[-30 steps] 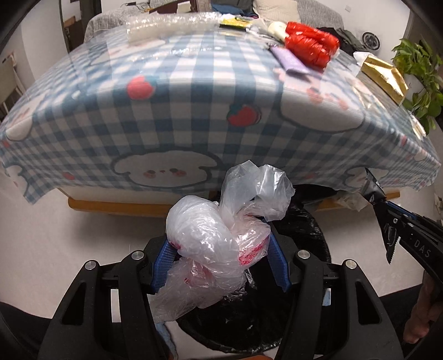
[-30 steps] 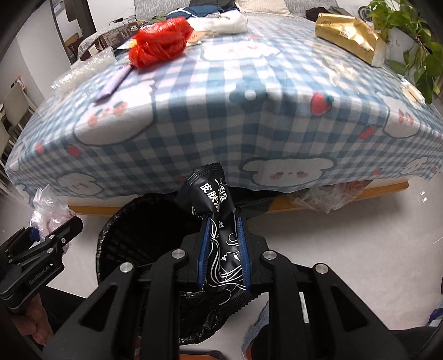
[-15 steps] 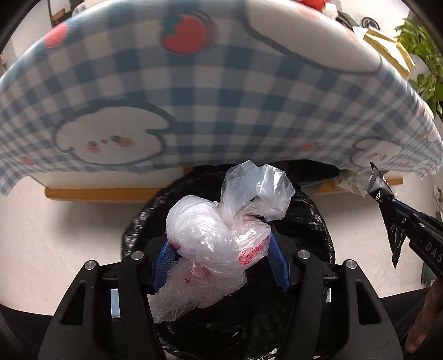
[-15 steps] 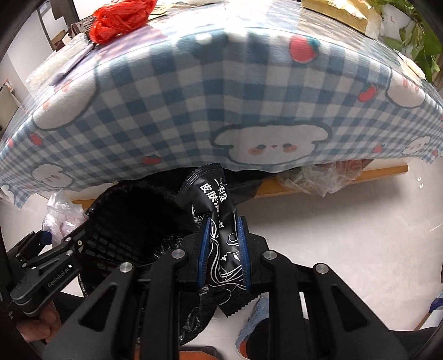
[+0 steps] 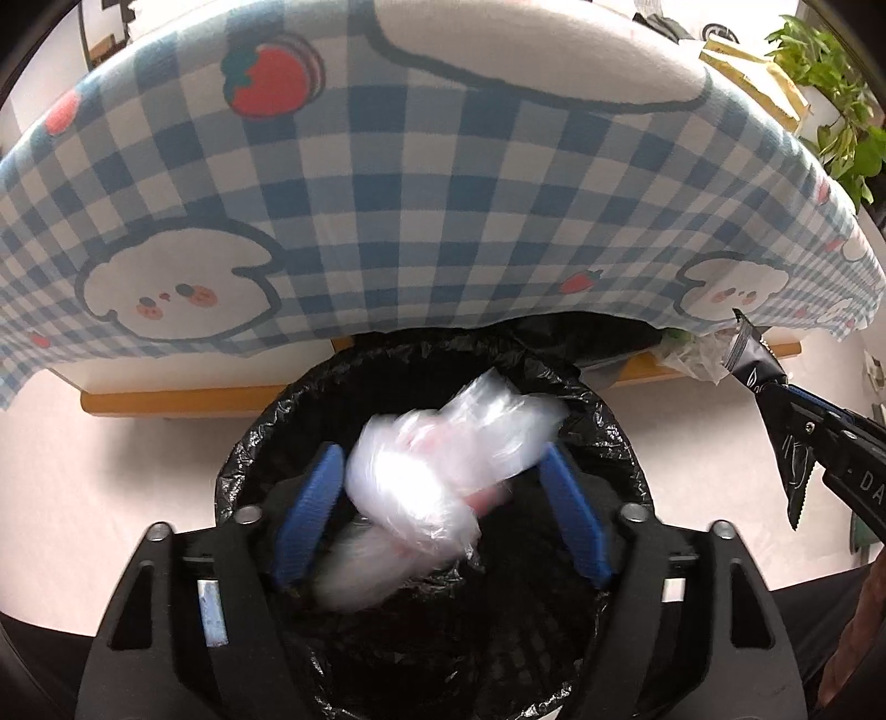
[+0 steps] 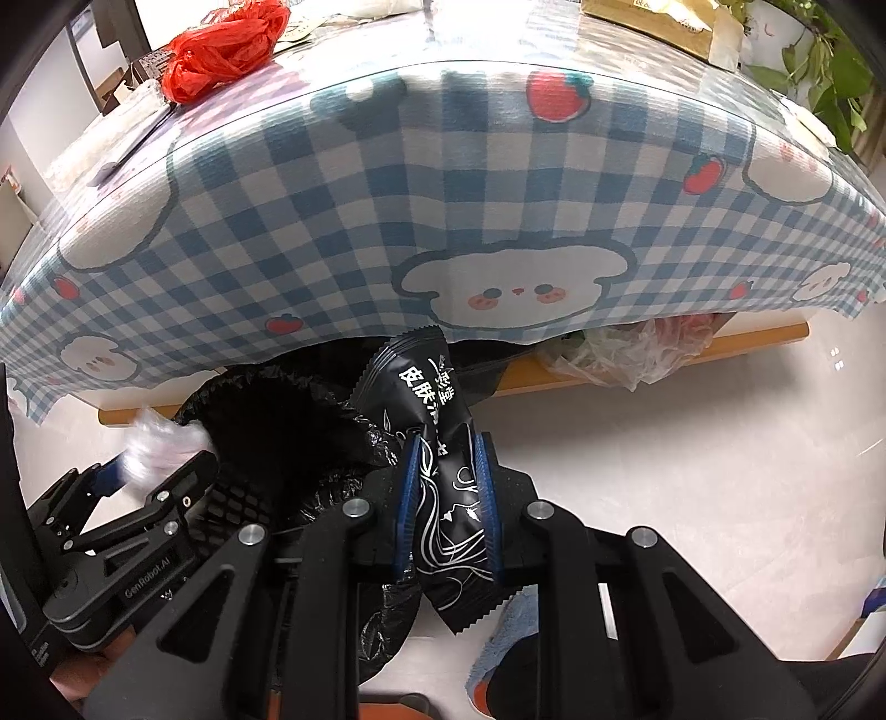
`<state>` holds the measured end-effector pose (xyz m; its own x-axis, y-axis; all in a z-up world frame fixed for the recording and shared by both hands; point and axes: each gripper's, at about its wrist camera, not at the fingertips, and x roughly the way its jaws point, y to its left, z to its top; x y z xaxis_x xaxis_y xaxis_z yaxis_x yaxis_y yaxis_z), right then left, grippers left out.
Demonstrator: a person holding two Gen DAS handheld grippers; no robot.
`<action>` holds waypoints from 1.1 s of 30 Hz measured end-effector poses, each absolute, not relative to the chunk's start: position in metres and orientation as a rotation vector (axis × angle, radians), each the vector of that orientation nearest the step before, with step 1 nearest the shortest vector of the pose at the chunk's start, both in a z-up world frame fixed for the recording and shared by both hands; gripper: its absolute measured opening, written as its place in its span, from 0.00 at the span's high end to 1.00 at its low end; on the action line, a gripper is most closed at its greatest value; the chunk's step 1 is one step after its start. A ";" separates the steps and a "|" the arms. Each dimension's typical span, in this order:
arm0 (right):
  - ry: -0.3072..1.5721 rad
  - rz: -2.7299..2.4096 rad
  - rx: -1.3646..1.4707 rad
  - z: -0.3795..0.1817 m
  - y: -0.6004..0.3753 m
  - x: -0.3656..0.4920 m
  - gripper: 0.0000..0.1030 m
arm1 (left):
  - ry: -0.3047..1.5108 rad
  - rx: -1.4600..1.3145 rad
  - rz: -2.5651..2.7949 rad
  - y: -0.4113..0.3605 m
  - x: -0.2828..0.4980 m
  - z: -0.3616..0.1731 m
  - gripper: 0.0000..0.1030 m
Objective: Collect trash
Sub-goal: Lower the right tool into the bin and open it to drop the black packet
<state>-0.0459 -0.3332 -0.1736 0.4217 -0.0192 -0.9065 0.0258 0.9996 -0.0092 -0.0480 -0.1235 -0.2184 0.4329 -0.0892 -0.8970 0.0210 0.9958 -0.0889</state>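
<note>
Fingers point(image 5: 326, 498) of my left gripper point(image 5: 443, 504) were spread apart over the bin, blue pads clear on both sides of the clear plastic bag point(image 5: 437, 471), so that one was released. Bag was motion-blurred, sitting between the pads above the mouth of the black-lined trash bin point(image 5: 620, 443); I judged it was dropping in, though whether it had fully left the pads I could not tell. Same bag showed as a white blur at the bin's left rim in the right wrist view point(image 6: 160, 448), with my left gripper point(image 6: 149, 471) just beside it.

My right gripper point(image 6: 443, 493) was clenched on the black snack wrapper point(image 6: 437, 443), white Chinese print on it, held upright with its top poking up toward the hanging edge of the blue checked tablecloth point(image 6: 387, 210). That wrapper was just beside the bin's right rim point(image 6: 310, 410), not yet over the opening.

Step in hand: dumping, left item first. Next move, as I read it: shift the right gripper left until the wrapper is above the liner, then let go. Wrapper is light and stiff, could catch on the crumpled liner edge.

More to collect on the surface: red plastic bag point(image 6: 221, 50), gold packet point(image 5: 753, 83). Another crumpled clear bag point(image 6: 626, 349) sat under the surface on the wooden ledge.
</note>
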 end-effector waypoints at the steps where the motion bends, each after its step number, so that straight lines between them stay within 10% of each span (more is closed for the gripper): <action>1: 1.134 -0.028 0.005 -0.172 -0.332 -0.046 0.81 | 1.121 -0.068 -0.068 -0.123 -0.047 -0.218 0.24; 11: 1.112 0.013 -0.009 -0.158 -0.303 -0.048 0.80 | 1.079 -0.062 -0.037 -0.094 -0.059 -0.197 0.06; 33: 1.082 0.119 -0.028 -0.147 -0.214 -0.058 0.78 | 1.040 -0.118 0.071 0.004 -0.085 -0.174 0.06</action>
<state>-0.0576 -0.2141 -0.1467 0.4634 0.0833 -0.8822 -0.1106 0.9932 0.0356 -0.0849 0.0040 -0.1744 0.5046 0.0030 -0.8634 -0.1148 0.9914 -0.0636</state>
